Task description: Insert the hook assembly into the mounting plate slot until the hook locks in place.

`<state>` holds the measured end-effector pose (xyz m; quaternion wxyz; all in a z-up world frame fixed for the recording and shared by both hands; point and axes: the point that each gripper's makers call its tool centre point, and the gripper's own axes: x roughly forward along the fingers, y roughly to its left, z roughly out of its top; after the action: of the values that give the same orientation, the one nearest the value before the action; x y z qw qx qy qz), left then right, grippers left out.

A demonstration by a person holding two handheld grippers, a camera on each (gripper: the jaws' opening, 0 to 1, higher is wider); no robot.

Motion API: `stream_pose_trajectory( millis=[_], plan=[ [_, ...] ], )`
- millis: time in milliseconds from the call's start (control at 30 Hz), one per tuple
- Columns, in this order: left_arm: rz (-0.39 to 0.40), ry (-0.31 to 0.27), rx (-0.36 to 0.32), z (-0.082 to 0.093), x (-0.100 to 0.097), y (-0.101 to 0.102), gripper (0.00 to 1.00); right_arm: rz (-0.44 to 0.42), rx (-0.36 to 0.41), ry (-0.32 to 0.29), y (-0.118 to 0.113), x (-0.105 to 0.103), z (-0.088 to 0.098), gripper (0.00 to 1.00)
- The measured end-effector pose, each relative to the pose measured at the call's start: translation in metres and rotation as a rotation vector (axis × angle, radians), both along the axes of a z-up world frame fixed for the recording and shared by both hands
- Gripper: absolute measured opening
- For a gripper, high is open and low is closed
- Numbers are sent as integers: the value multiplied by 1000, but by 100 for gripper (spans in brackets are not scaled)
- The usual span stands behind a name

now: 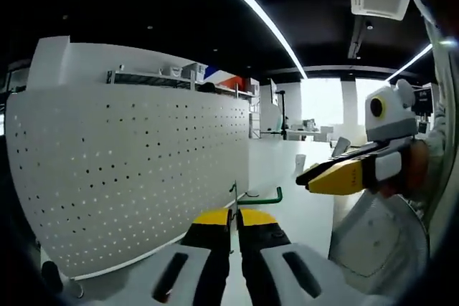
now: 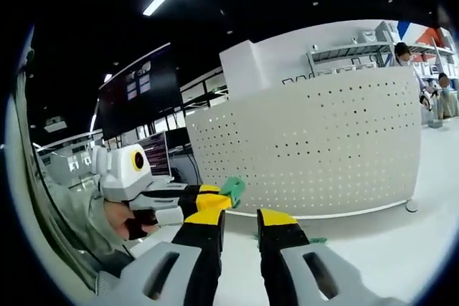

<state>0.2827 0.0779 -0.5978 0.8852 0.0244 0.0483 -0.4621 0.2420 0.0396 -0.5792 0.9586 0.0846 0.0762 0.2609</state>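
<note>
The white perforated mounting plate [image 1: 129, 163] stands upright on the table, left of my left gripper [image 1: 234, 214]. That gripper is shut on the hook assembly [image 1: 262, 198], a thin metal wire with a green-coated arm pointing right. My right gripper [image 1: 315, 177] comes in from the right, level with the hook and apart from it. In the right gripper view, my right gripper [image 2: 241, 221] is open with nothing between its yellow tips. The left gripper [image 2: 215, 197] reaches in from the left with the green hook [image 2: 234, 188], in front of the plate [image 2: 323, 148].
A small green piece [image 2: 313, 240] lies on the white table [image 2: 387, 249] near the plate's base. A dark monitor [image 2: 140, 98] hangs at the back left. Shelving [image 2: 344, 51] and people [image 2: 405, 55] stand behind the plate. A round white stand [image 1: 376, 238] sits at the right.
</note>
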Motion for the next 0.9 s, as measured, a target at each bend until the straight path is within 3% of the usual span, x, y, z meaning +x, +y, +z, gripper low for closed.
stream_pose_trajectory(
  millis=[367,900],
  plan=[
    [-15,-40,-55,26,-6,-7,3,37,-16,-48,6,14,19,12],
    [-41,-72,-90,42,-13,-14,3,71,30,-46,15,18,30,5]
  ],
)
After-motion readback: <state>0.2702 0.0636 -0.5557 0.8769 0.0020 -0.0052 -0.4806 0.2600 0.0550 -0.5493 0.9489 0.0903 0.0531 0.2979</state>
